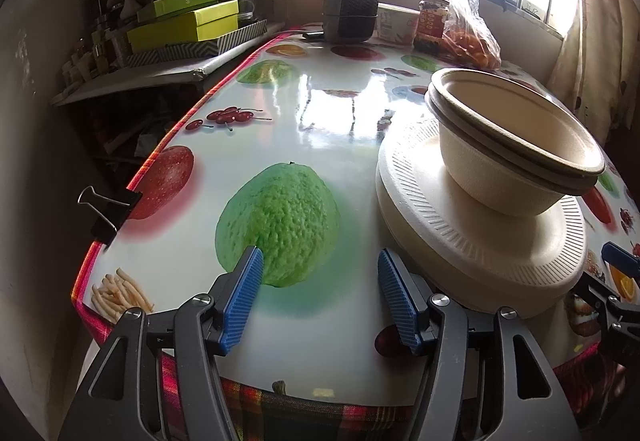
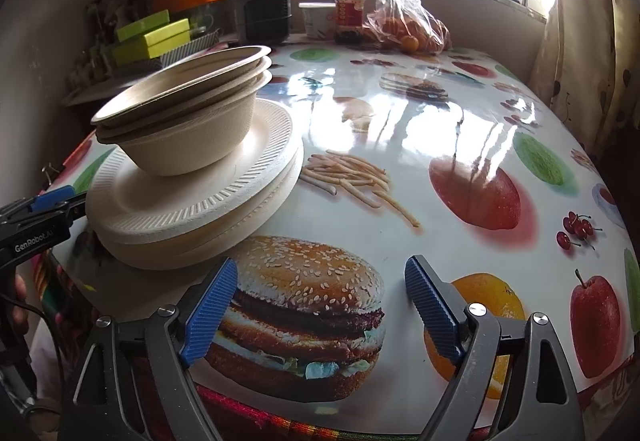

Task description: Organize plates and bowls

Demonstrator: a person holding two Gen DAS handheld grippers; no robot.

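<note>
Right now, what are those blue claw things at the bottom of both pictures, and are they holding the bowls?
Those are grabbing tools that a person holds, one in each hand. Each tool has two blue fingers and a small camera looking along them, so each picture is taken from one tool. One picture comes from the left gripper, the other from the right gripper. Both are open and hold nothing; only the table shows between the fingers.

On the table, which has a shiny cloth printed with fruit and a burger, stands a pile of plates. On top of the pile sit stacked bowls. The pile lies between the two tools. At the far end, by the window, are a jar, a bag of oranges and a small grey heater.
</note>
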